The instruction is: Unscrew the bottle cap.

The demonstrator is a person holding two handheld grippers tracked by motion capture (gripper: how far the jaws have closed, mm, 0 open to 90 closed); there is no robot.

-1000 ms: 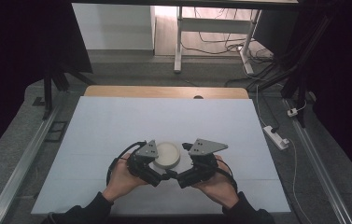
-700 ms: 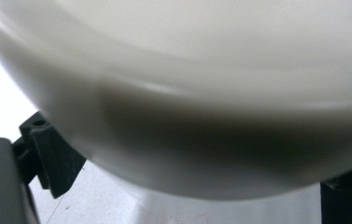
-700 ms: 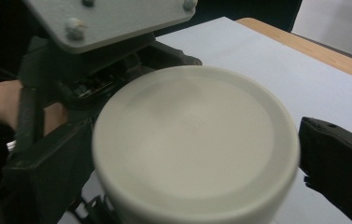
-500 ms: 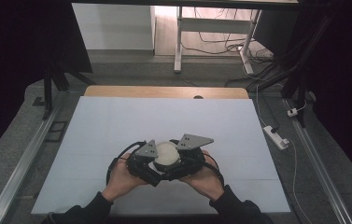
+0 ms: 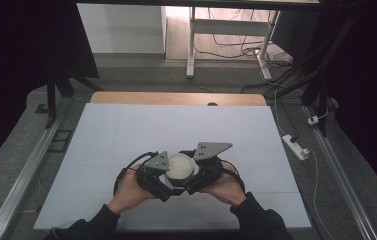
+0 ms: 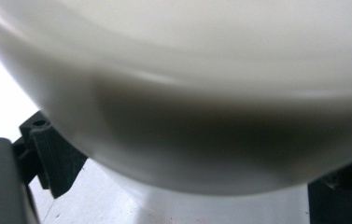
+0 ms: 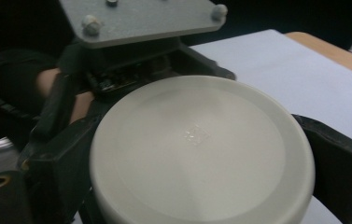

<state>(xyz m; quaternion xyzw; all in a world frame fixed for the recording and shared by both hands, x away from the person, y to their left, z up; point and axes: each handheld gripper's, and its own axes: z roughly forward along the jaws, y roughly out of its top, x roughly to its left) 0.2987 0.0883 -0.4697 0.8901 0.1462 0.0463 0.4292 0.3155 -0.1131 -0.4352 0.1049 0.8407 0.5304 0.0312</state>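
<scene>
A round white container (image 5: 181,166) with a flat lid sits between both grippers near the table's front middle. In the right gripper view the lid (image 7: 197,140) lies between my right gripper's (image 7: 201,163) black jaws, which press its left and right sides. The left gripper (image 7: 131,60) with its grey plate faces me from behind it. In the left gripper view the container's white body (image 6: 187,70) is very close and blurred, and my left gripper (image 6: 192,177) has a jaw at either side of its narrower lower part. From the high view, the left gripper (image 5: 168,181) and right gripper (image 5: 197,177) meet under the container.
The table is covered by a pale sheet (image 5: 126,135), with a wooden edge (image 5: 176,98) at the far side. A white power strip (image 5: 294,146) lies on the floor to the right. Metal rails run along both sides.
The right gripper has moved left, in against the white container, and its jaws now sit on the lid. The left gripper has held its place on the container.
</scene>
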